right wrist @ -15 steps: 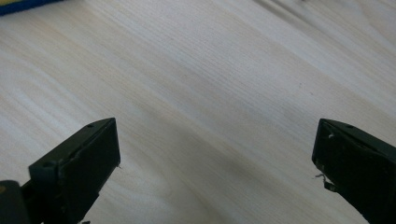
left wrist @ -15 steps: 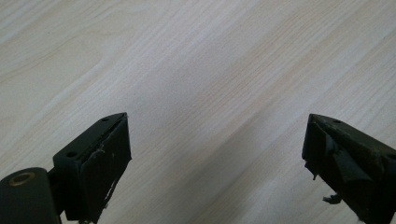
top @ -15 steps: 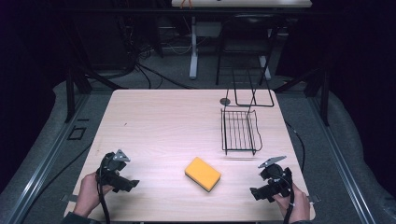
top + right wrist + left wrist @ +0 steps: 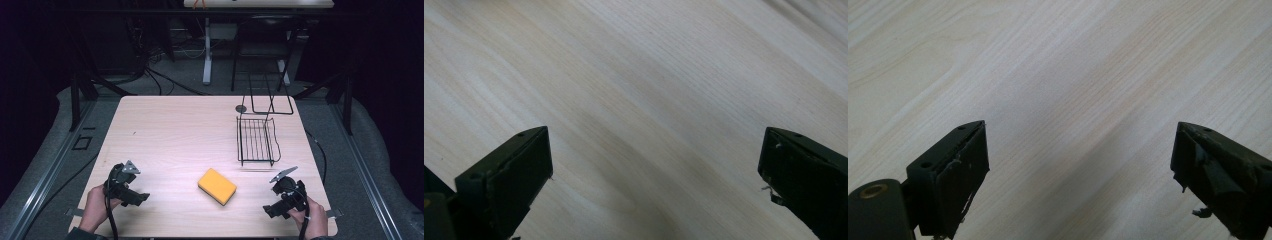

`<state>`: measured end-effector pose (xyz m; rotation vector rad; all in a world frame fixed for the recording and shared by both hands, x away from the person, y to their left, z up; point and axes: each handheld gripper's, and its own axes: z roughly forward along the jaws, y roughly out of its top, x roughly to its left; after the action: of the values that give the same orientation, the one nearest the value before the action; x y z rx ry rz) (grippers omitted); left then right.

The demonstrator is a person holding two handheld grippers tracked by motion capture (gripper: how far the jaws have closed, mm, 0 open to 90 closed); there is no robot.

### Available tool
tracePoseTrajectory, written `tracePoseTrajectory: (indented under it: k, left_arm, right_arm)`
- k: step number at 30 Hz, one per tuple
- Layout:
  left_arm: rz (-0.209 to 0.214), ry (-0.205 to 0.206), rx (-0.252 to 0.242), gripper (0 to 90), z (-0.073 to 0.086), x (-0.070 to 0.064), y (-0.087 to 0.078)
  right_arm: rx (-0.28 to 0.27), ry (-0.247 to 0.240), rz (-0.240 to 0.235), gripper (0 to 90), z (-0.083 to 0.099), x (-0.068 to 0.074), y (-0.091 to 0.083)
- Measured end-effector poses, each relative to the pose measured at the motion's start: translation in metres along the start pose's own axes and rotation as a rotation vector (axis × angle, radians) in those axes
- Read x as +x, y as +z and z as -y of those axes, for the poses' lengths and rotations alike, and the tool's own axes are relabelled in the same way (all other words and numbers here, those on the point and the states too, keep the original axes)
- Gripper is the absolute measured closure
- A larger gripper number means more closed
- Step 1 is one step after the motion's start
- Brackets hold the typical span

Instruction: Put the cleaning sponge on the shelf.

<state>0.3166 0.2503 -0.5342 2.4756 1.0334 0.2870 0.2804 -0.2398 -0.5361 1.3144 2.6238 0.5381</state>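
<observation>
Yellow sponge (image 4: 217, 186) flat on the worktop (image 4: 180, 135), near the front edge, about midway between both tools and touching neither. Left tool (image 4: 136, 197) low at the front left, jaws wide apart, nothing between them. Right tool (image 4: 272, 209) at the front right, jaws wide apart too. Black wire rack (image 4: 256, 141) farther back, maybe empty.

Pale wooden bench (image 4: 175, 135): yellow rectangular sponge (image 4: 217, 186) near front centre; black wire rack (image 4: 257, 141) right of centre; left hand-held gripper (image 4: 131, 192) and right hand-held gripper (image 4: 278, 202) flank the sponge, apart from it.
</observation>
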Motion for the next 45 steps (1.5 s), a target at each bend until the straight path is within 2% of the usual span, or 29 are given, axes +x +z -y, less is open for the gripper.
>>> tracePoseTrajectory:
  k: [4,12,13,18,22,27,33,43,45]
  left_arm:
    - [0.0,0.002,0.002,8.5,0.0,-0.001,0.0]
    - [0.0,0.004,0.002,8.5,0.0,-0.001,0.002]
    - [0.001,0.004,0.005,8.5,0.0,-0.001,0.002]
    - [-0.003,0.007,0.008,8.4,0.0,-0.002,0.002]
    - [0.009,0.005,0.0,7.9,0.0,-0.002,0.002]
    - [0.009,0.01,0.01,7.9,-0.001,-0.002,0.003]
    - [0.008,0.013,0.011,8.0,-0.001,-0.003,0.003]
    - [0.006,0.017,0.01,8.0,-0.001,-0.003,0.003]
    - [0.017,0.017,0.009,7.6,-0.001,-0.003,0.003]
  right_arm:
    - [-0.002,-0.031,-0.019,1.1,-0.006,0.006,0.002]
    - [-0.008,-0.083,-0.022,1.2,-0.018,0.017,-0.001]
    - [-0.011,-0.092,-0.045,1.2,-0.024,0.021,-0.001]
    - [-0.014,-0.115,-0.059,1.2,-0.035,0.029,0.001]
    - [-0.02,-0.133,-0.076,1.2,-0.045,0.039,0.004]
    - [-0.024,-0.143,-0.125,1.1,-0.057,0.045,0.011]
    - [-0.036,-0.134,-0.136,0.0,-0.065,0.05,0.017]
    - [-0.05,-0.161,-0.122,0.0,-0.083,0.062,0.026]
    - [-0.044,-0.175,-0.117,0.0,-0.087,0.066,0.03]
